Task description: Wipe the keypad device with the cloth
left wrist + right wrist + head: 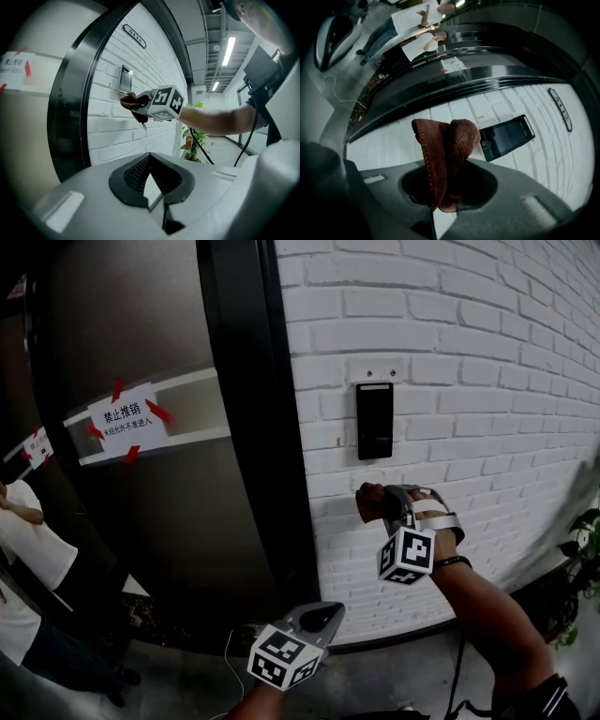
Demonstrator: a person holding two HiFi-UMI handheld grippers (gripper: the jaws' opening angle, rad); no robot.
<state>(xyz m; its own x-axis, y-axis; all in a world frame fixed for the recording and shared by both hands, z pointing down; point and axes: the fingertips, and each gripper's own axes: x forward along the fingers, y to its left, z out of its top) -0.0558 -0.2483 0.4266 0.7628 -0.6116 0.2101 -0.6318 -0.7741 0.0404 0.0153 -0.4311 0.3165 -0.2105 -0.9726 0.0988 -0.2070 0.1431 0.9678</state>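
Observation:
A black keypad device [374, 420] is fixed to the white brick wall [469, 352]; it also shows as the keypad device [124, 79] and the keypad device [507, 137]. My right gripper [373, 505] is shut on a reddish-brown cloth [446, 154], held just below the device and apart from it. The cloth [370, 501] bunches at the jaw tips; the cloth [132, 102] hangs a little. My left gripper [314, 618] stays low near the floor, its jaws together with nothing between them.
A dark door frame [248, 418] borders the wall on the left, beside a glass door with a taped paper sign [126, 417]. A person in a white shirt [28, 549] stands at far left. A potted plant [583, 559] sits at far right.

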